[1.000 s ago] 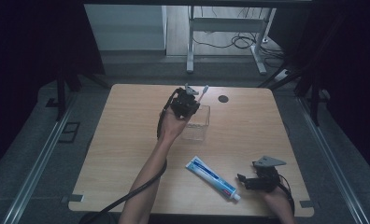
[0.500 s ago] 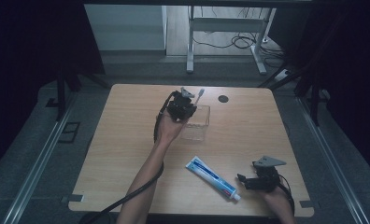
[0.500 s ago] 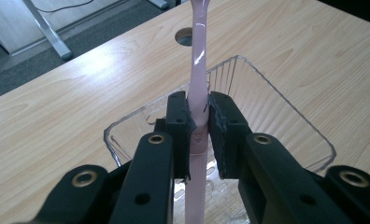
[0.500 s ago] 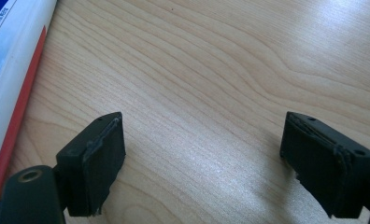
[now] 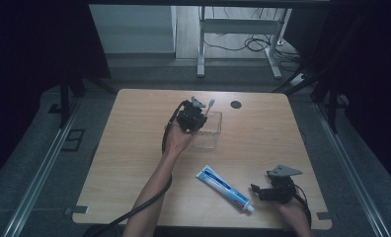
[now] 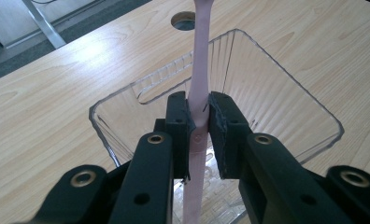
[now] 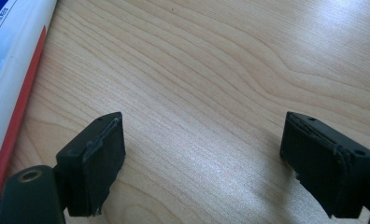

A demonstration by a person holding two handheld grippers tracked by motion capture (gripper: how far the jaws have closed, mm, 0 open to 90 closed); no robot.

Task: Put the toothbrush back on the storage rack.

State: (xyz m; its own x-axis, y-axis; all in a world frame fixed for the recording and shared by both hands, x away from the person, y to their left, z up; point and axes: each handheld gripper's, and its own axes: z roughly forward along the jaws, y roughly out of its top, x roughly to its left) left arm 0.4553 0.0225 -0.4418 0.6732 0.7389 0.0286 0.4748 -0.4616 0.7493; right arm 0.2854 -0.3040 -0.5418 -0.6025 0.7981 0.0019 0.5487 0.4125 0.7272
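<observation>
My left gripper [image 5: 192,117] [image 6: 199,122] is shut on a pink toothbrush [image 6: 200,84] and holds it over the open top of a clear plastic box [image 5: 208,131] [image 6: 276,112]. The brush's head [image 5: 211,102] sticks up past the box's far rim. Near the table's front right, my right gripper [image 5: 261,191] [image 7: 202,158] rests low over bare wood, jaws wide apart and holding nothing. A white and blue toothpaste tube [image 5: 225,188] [image 7: 8,70] lies flat just to its left, cap end toward the gripper.
A round dark cable hole [image 5: 236,104] [image 6: 185,19] sits in the wooden tabletop [image 5: 134,148] behind the box. Beyond the table's far edge stand a metal desk frame [image 5: 238,29] and cables on the floor. Dark curtains flank both sides.
The left gripper with the toothbrush has shifted slightly over the box. The right gripper and the tube have stayed put.
</observation>
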